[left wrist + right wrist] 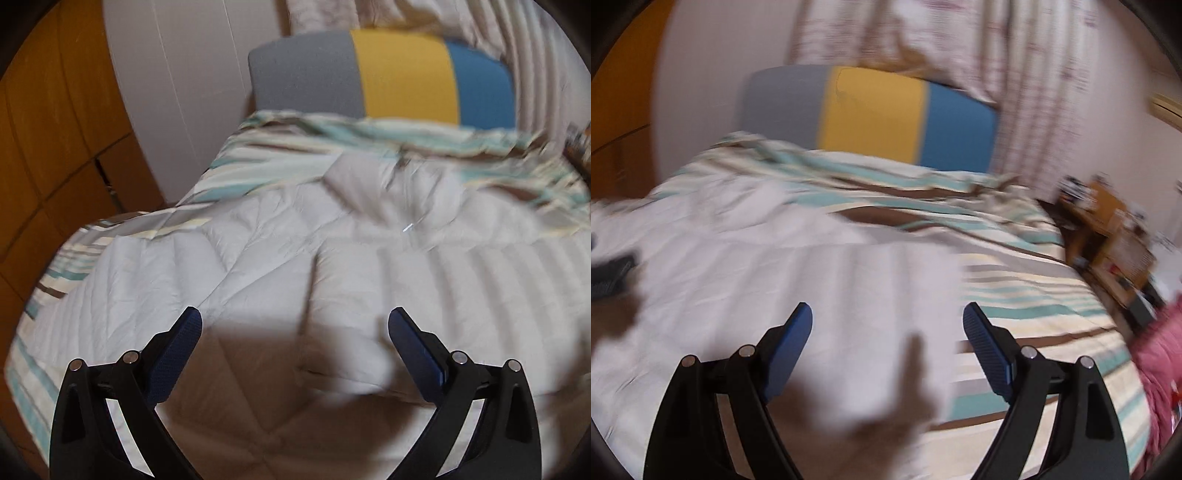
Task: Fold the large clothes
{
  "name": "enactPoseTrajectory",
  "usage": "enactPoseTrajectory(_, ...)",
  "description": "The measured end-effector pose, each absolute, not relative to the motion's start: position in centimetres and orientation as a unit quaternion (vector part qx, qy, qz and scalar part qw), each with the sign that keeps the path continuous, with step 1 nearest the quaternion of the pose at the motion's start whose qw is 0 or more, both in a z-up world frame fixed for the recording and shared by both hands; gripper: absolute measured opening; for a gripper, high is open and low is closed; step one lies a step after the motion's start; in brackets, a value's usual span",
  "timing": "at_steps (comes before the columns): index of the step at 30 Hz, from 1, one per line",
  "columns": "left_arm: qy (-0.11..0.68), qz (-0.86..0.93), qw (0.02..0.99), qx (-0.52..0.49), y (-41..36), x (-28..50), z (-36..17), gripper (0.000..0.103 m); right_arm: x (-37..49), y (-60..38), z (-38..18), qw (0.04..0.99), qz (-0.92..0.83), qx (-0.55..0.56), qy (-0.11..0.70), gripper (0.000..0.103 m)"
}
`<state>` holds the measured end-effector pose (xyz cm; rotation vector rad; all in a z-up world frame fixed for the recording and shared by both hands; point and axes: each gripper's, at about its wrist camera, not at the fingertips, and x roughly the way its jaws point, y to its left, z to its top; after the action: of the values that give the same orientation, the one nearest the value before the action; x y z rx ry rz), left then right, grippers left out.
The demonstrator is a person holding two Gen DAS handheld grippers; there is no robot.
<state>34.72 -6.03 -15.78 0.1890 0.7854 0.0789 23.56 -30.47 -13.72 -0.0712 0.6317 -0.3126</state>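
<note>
A white quilted puffer jacket (295, 251) lies spread flat on a striped bedspread (258, 162). My left gripper (294, 319) is open and empty, hovering above the jacket's near part. In the right wrist view the same jacket (775, 266) fills the left and middle, blurred by motion. My right gripper (887, 314) is open and empty above the jacket's right edge, where it meets the striped bedspread (1034, 295). The other gripper's dark tip (611, 275) shows at the far left edge.
A grey, yellow and blue headboard (388, 74) stands at the far end of the bed, with a curtain behind it. A wooden wardrobe (48, 129) is on the left. A wooden side table (1108, 236) and a pink garment (1160, 365) are on the right.
</note>
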Motion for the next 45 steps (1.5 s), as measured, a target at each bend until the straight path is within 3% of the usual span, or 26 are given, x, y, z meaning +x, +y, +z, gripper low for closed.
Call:
enactPoseTrajectory(1, 0.393, 0.049, 0.913, 0.092, -5.5, 35.1, -16.7, 0.1, 23.9, -31.8, -13.6, 0.934, -0.182, -0.021, 0.306, 0.09)
enactPoseTrajectory(6, 0.419, 0.053, 0.906, 0.027, -2.7, 35.5, -18.7, 0.1, 26.5, -36.5, -14.2, 0.917, -0.241, 0.043, 0.316, 0.09)
enactPoseTrajectory(15, 0.429, 0.048, 0.902, 0.024, -2.7, 35.3, -19.8, 0.1, 32.3, -36.7, -19.5, 0.878, -0.248, 0.001, 0.408, 0.091)
enactPoseTrajectory(19, 0.434, 0.046, 0.9, 0.026, -2.9, 35.8, -20.1, 0.1, 33.3, -37.6, -21.5, 0.864, -0.241, 0.018, 0.441, 0.097)
enactPoseTrajectory(25, 0.434, 0.045, 0.9, 0.024, -2.7, 36.0, -20.3, 0.1, 32.9, -38.2, -21.2, 0.866, -0.233, 0.039, 0.441, 0.1)
enactPoseTrajectory(34, 0.433, 0.044, 0.9, 0.02, -2.5, 36.1, -20.3, 0.1, 25.8, -34.4, -15.1, 0.901, -0.213, 0.043, 0.374, 0.101)
enactPoseTrajectory(45, 0.434, 0.044, 0.899, 0.021, -2.6, 36.1, -20.4, 0.1, 26.9, -31.5, -20.7, 0.88, -0.198, 0.009, 0.432, 0.101)
